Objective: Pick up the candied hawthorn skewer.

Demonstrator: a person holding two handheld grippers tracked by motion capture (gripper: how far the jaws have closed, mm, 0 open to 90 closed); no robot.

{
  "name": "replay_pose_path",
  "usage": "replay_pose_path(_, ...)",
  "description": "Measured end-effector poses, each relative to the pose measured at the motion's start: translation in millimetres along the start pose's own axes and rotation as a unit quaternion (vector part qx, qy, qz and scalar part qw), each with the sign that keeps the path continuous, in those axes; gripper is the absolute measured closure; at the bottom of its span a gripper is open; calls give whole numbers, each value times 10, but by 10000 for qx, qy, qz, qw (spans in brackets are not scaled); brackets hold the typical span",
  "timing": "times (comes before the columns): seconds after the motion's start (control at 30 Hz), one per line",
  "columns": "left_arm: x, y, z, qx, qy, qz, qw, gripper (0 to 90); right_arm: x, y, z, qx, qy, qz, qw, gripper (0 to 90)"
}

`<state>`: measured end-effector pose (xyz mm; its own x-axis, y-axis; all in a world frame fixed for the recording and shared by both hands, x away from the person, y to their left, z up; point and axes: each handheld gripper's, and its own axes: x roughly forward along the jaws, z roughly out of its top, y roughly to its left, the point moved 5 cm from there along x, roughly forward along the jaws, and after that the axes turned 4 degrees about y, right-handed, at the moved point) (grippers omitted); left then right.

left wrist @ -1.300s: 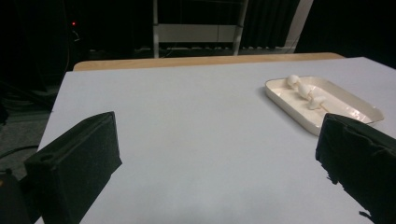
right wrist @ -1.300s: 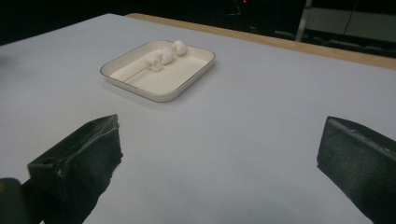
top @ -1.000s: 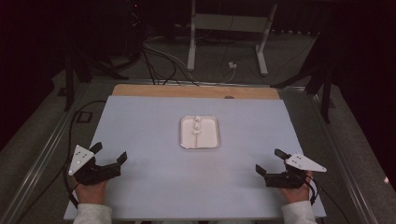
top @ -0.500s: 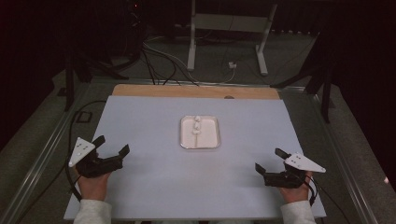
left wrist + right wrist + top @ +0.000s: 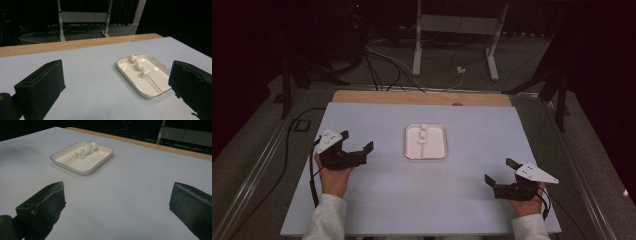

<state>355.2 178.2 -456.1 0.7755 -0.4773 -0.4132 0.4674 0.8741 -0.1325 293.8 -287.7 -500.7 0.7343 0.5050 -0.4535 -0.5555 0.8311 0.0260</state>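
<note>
High view: the left gripper (image 5: 357, 149) has advanced from the near left edge toward the tray (image 5: 426, 141), jaws apart; the right gripper (image 5: 502, 176) stays near the right corner, jaws apart (likely an approach by the left side first). The tray sits mid-table (image 5: 377, 200) holding the skewer (image 5: 424, 140). Left gripper view: the tray (image 5: 130, 81) is a glossy, cream, round-cornered rectangle; three soft white marshmallows (image 5: 139, 65) sit on a thin wooden stick. Right gripper view: the tray (image 5: 82, 171) lies well ahead, the table matte grey.

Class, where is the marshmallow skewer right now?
In the high view, the marshmallow skewer lies inside the white tray at the table's centre, ahead of and between both open hand-held grippers.
</note>
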Motion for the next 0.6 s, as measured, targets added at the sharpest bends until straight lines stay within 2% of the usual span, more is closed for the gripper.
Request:
replay_pose_path(0.03, 0, 0, 0, 0, 0, 0, 10000, 13, 2, -2, 5, 21, -12, 0, 10000, 0)
replay_pose_path(0.2, 267, -102, 36, -37, 199, -149, 9997, 13, 22, 13, 22, 21, -22, 2, 10000, 0)
replay_pose_path(0.33, 466, -204, 53, 42, 370, -241, 9990, 13, 33, 18, 20, -3, 19, -34, 10000, 0)
replay_pose_path(0.4, 598, -266, 49, 90, 537, -299, 9981, 13, 33, 13, 20, 3, 18, -37, 10000, 0)
replay_pose_path(0.6, 780, -343, 31, 73, 724, -369, 9967, 14, 35, 6, 20, 10, 12, -41, 10000, 0)
